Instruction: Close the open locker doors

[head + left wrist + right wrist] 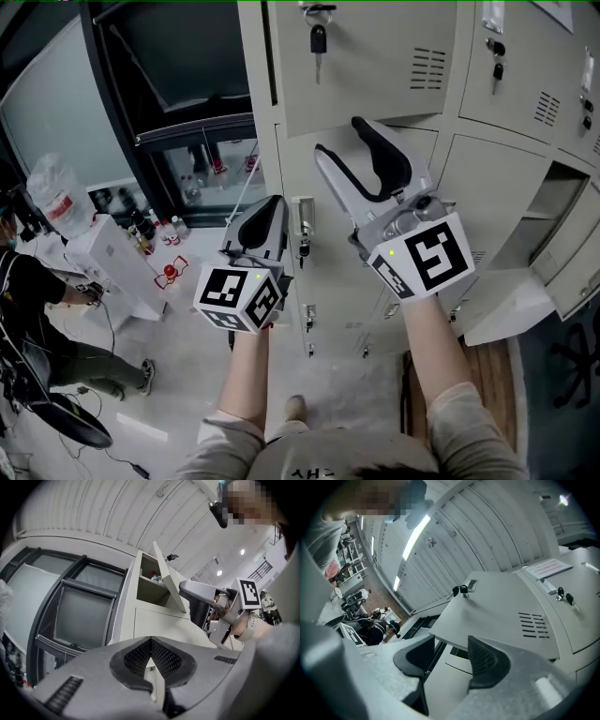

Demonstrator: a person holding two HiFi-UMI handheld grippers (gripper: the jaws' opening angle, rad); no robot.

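Note:
Beige lockers (487,169) fill the head view. An upper door (366,56) with a key (317,37) stands ajar, and a lower-right door (506,305) hangs wide open. My right gripper (340,138) is open, held up just under the upper door's lower edge, with nothing between its jaws. In the right gripper view that door (511,616) hangs above the right gripper (449,644). My left gripper (270,204) is shut and empty, lower and to the left. In the left gripper view the left gripper (151,640) points at the open door (168,581), with the right gripper (206,602) beside it.
A dark window (178,56) borders the lockers on the left. Below it stand a white cabinet (117,258) with bottles and a water jug (56,192). A person (37,291) sits at the far left. Keys (495,56) hang in the other locker doors.

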